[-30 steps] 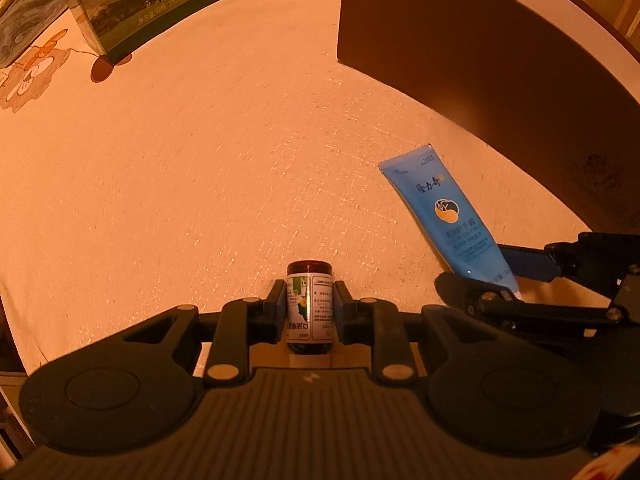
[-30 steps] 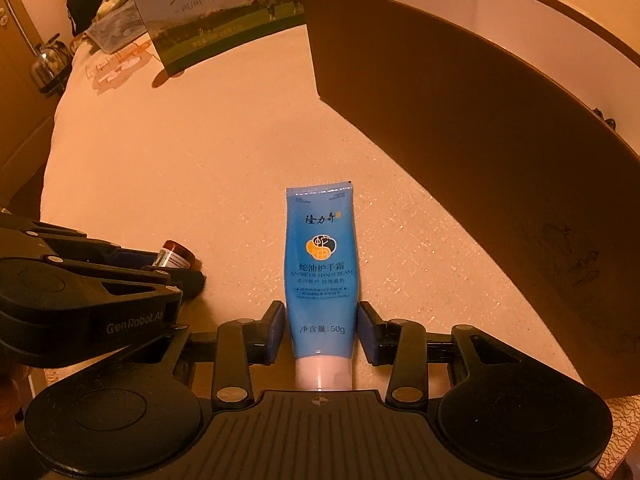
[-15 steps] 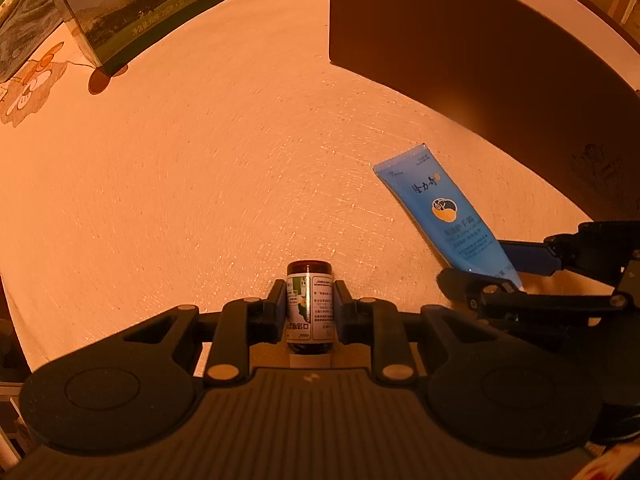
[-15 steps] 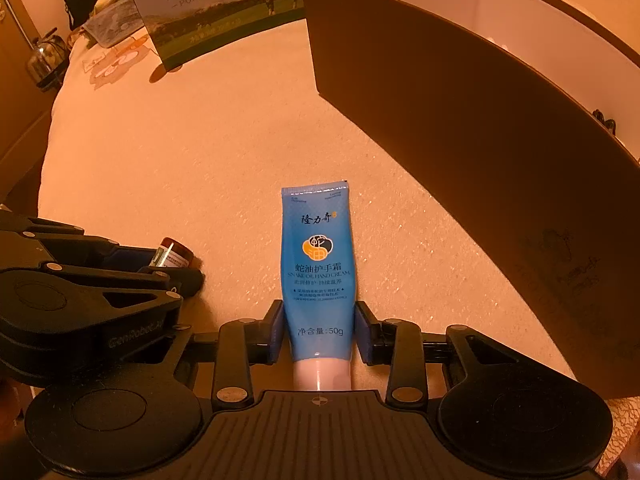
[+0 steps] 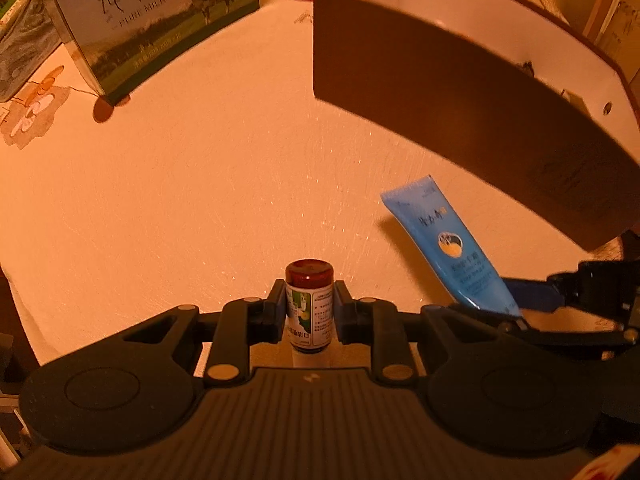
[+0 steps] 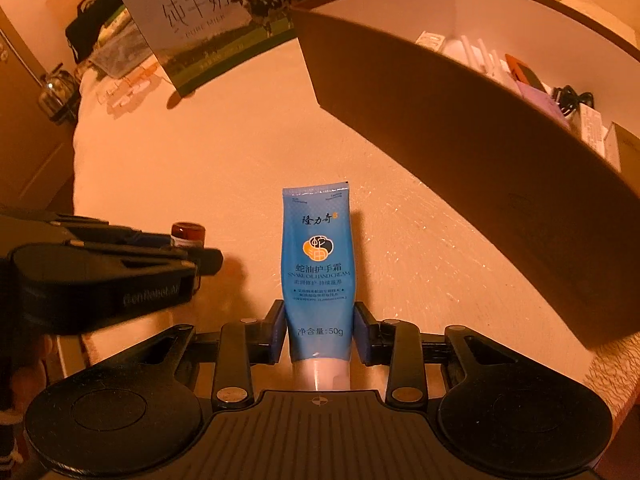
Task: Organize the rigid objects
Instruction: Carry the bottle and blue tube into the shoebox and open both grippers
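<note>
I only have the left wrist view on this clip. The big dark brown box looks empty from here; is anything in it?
Observer: Yes. The right wrist view looks over the wall of the dark brown cardboard box: white sticks, a purple packet and a black cable lie inside.
Operator: What grips the blue hand cream tube?
Observer: The right tongs press the blue hand cream tube just above its white cap.
Operator: Anything readable on it?
Observer: "Snake Oil Hand Cream" is printed across its front.
</note>
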`<action>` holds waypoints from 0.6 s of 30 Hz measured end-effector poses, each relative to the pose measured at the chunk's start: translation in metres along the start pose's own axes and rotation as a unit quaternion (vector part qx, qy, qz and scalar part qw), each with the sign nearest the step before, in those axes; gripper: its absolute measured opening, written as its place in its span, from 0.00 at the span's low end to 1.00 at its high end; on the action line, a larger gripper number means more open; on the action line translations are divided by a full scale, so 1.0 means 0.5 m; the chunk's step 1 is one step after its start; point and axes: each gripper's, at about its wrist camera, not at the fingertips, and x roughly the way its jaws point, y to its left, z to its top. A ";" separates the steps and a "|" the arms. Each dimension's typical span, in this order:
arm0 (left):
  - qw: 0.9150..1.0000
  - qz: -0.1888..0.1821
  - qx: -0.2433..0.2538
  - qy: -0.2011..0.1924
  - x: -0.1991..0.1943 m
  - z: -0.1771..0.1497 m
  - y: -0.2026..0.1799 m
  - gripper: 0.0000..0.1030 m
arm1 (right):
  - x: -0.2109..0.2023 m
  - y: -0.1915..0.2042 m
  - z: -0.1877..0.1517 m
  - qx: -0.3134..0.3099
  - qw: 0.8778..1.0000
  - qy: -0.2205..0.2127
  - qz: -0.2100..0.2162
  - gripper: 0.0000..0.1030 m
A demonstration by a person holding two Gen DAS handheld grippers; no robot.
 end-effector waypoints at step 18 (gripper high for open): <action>0.997 -0.035 0.032 -0.068 -0.126 0.078 -0.076 0.19 | -0.157 -0.039 0.044 0.044 0.995 -0.093 -0.012 0.30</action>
